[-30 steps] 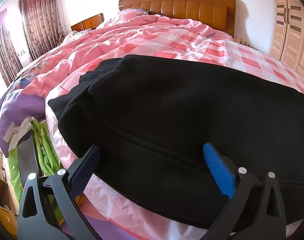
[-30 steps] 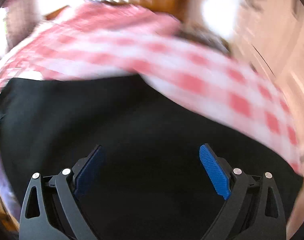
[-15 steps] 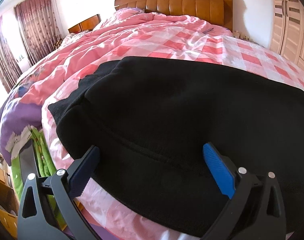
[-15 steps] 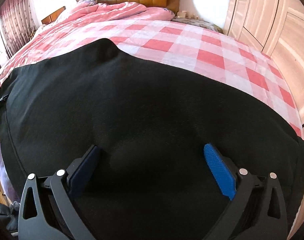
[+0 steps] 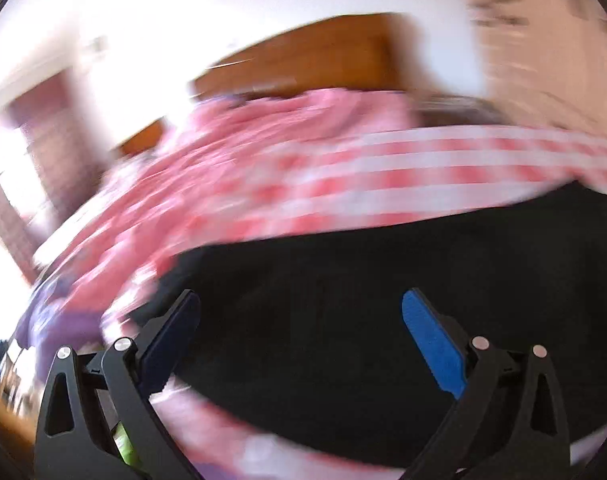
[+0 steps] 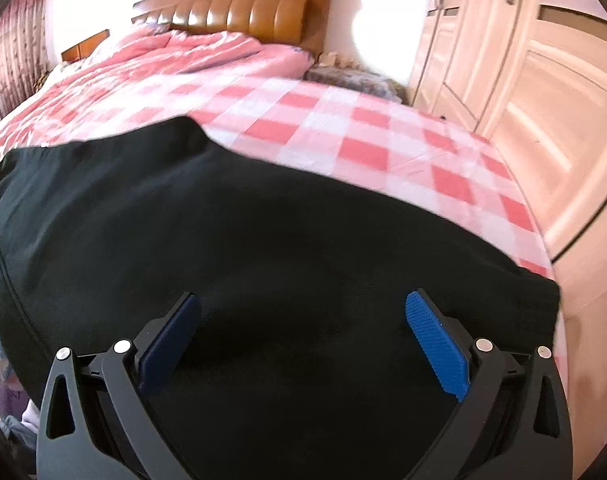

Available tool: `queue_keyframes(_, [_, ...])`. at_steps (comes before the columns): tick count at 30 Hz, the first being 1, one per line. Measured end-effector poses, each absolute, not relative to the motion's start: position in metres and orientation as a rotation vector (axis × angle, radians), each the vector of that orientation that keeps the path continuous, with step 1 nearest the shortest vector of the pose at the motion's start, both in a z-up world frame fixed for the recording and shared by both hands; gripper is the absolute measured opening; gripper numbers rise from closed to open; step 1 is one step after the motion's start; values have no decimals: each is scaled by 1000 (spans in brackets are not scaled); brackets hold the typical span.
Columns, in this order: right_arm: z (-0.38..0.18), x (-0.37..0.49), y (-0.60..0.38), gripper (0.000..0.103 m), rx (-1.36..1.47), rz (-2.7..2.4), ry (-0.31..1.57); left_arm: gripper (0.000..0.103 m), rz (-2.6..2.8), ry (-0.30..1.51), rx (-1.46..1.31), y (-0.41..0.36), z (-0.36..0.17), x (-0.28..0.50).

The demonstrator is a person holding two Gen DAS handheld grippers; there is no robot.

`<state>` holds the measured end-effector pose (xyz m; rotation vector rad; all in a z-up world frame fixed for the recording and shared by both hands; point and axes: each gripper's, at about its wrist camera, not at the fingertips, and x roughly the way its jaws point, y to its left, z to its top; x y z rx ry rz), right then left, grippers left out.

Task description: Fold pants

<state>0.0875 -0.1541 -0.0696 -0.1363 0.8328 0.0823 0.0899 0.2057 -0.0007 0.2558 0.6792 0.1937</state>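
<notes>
Bedding first: the bed [image 6: 343, 128], covered in a pink-and-white checked quilt, fills the room from the wooden headboard [image 6: 243, 12] down to the near edge, with pale wardrobe doors [image 6: 543, 80] along its right side. Across the near part of it lie the black pants [image 6: 263, 240], spread wide and fairly flat, one rounded bulge of cloth poking toward the headboard and the right-hand end reaching almost to the mattress edge.

Over that cloth hover both tools. The right claw [image 6: 303, 340] is spread wide with nothing between its blue pads, poised above the middle of the fabric. The left claw [image 5: 299, 340] is likewise released and empty, near the left end of the pants, where the pink quilt shows just beside the dark hem; its view is badly smeared, so finer detail is lost.

Risks, as I judge them: the fabric is thick and dark, so a pinch may catch only the top layer, or drag the quilt up with it. A grab in the middle instead of at a hem or waistband would give a crooked fold. The end nearest the mattress edge could slide off if pulled that way.
</notes>
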Motion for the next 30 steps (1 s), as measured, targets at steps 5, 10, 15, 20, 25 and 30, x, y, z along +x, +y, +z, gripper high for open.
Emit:
queue_keyframes(5, [-73,79,-177,98,-111,39,851,101,-135,719,346,65,-12,131])
queue_keyframes(10, [-80,69,-202,98,-61,35,879,101,-341,817,305,-35,-30,172])
queue_keyframes(15, [-86,60,-209,99,-75,41,881,101,-379,887,327,-93,-58,203])
queue_keyframes(20, [-95,57,-212,99,-98,59,860,102,-368,949,224,-95,-76,224])
queue_keyframes(25, [-96,61,-217,99,-93,52,855,102,-364,924,244,-103,-77,228])
queue_keyframes(30, [-94,69,-228,99,-90,28,861,102,-368,907,265,-123,-75,244])
